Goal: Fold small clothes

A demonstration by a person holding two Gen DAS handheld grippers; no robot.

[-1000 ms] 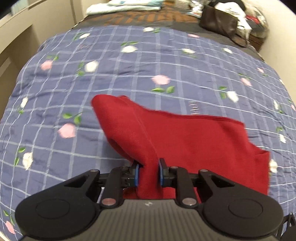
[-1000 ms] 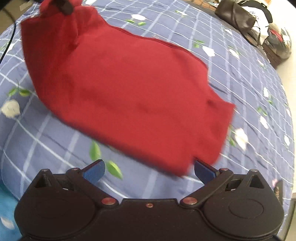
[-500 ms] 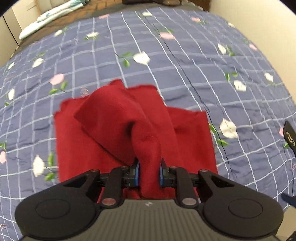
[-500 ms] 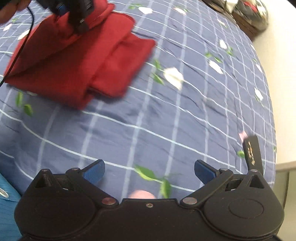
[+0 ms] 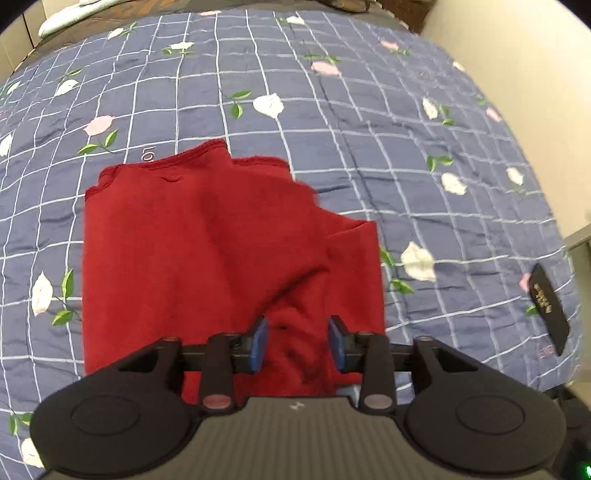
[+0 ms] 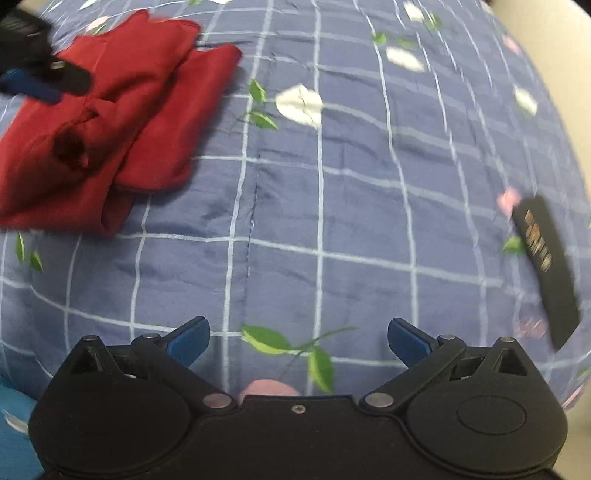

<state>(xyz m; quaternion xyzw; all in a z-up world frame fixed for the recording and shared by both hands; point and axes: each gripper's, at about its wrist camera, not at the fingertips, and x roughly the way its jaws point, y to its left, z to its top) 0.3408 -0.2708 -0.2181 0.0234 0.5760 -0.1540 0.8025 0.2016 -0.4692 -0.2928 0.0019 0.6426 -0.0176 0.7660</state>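
A red garment [image 5: 221, 240] lies folded in a rough rectangle on the blue checked flower bedspread [image 5: 369, 110]. My left gripper [image 5: 297, 343] hovers at its near edge, jaws parted, with a puckered ridge of red cloth loose between the blue pads [image 5: 258, 343]. In the right wrist view the same garment [image 6: 110, 110] sits at the upper left, with the left gripper [image 6: 37, 81] over its far side. My right gripper [image 6: 298, 336] is open above bare bedspread [image 6: 332, 203], well to the right of the garment, with nothing between its fingers.
A flat black remote-like object [image 5: 548, 308] lies near the bed's right edge, also visible on the right as the same remote [image 6: 546, 269]. A pale wall [image 5: 535, 74] borders the bed. Light folded laundry [image 5: 62, 22] rests at the far end. Something bright blue [image 6: 14, 424] shows at the lower left.
The left gripper laid the garment down folded and its jaws have widened around the cloth. The right gripper swung away to the right, off the garment.
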